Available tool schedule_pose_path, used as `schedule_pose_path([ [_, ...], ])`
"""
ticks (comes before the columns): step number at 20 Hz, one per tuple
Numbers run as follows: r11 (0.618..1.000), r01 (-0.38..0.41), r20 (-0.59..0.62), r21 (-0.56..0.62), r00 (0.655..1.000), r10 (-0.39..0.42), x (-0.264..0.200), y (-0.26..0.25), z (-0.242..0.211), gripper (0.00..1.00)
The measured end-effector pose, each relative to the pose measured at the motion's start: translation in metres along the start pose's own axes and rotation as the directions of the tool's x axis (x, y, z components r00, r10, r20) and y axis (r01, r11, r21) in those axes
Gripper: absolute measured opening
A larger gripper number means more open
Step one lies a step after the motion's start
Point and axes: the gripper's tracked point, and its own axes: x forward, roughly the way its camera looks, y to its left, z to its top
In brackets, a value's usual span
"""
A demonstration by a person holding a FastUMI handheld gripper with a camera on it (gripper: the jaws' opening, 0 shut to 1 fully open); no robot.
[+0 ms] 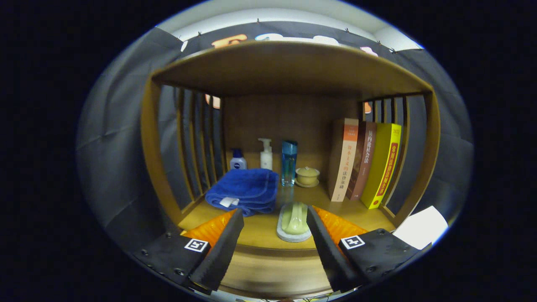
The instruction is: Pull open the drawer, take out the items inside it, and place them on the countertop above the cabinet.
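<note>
Gripper [275, 247] being held wide open, empty, facing bench [260, 235]. Green item [294, 220] being seen on bench between fingers, just ahead; towel [245, 188] beside it. Drawer unseen; remaining work cannot be judged.

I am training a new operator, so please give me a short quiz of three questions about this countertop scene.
1. True or false: the gripper is shut on the blue towel.
2. What stands nearest the books? A) small lidded cup B) white pump bottle C) blue towel
3. Fill in: the pale green item lies between the two ____.

Key: 1. False, the fingers are open and hold nothing. 2. A. 3. fingers.
</note>
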Motion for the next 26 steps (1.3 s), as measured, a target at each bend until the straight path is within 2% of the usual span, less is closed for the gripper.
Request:
schedule_pose_path([
  [6,0.999,-0.034,0.125,-0.009,0.992,0.035,-0.075,0.018,0.025,1.00],
  [13,1.000,-0.015,0.222,-0.013,0.975,0.017,-0.140,0.019,0.006,0.99],
  [19,0.999,0.003,0.249,-0.043,0.969,0.008,-0.162,0.008,-0.031,0.99],
  [26,1.000,0.017,0.199,-0.016,0.980,-0.013,-0.161,-0.003,-0.112,0.99],
])
